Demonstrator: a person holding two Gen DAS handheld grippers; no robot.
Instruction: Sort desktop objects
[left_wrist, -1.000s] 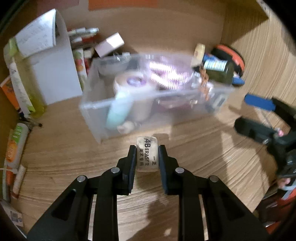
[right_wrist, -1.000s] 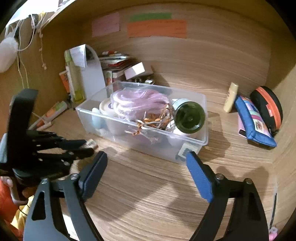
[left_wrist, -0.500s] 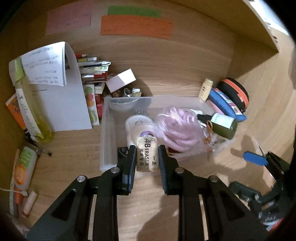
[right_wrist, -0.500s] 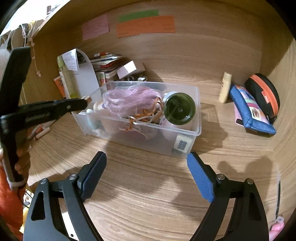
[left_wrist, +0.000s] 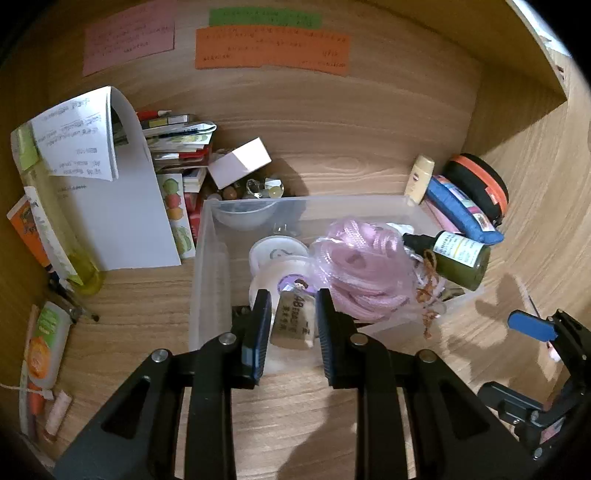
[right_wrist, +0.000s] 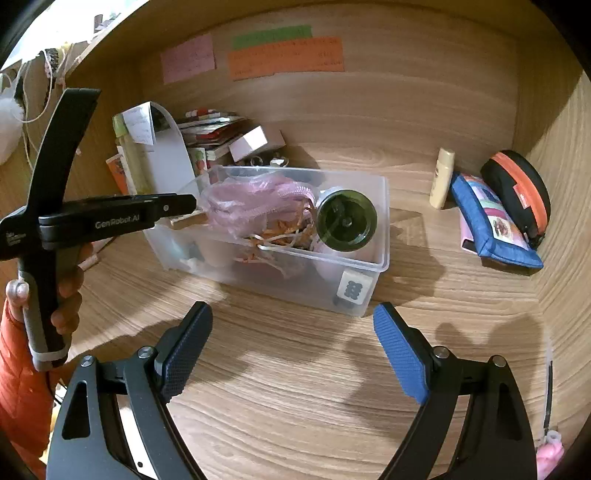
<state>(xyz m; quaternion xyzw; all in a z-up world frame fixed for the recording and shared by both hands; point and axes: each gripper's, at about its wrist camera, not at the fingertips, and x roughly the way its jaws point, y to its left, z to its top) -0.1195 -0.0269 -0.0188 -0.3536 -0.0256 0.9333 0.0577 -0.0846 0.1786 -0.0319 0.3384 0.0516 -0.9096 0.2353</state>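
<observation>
- While my left gripper (left_wrist: 291, 325) pinches the eraser (left_wrist: 293, 321), it hangs over the clear bin's (left_wrist: 207, 280) near-left corner.
- Inside the bin: white tubs (left_wrist: 279, 254), pink netting (left_wrist: 360, 269), green bottle (left_wrist: 460, 258).
- Right of the bin, my right gripper (right_wrist: 291, 347) is spread wide, apparently gripping nothing, over bare desk (right_wrist: 295, 387).

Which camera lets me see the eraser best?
The left wrist view. There the eraser sits right in the middle, pinched in the left tool above the clear bin, with its printed label facing the camera. The right wrist view shows only a pale sliver of it poking out past that tool, no label.
</observation>
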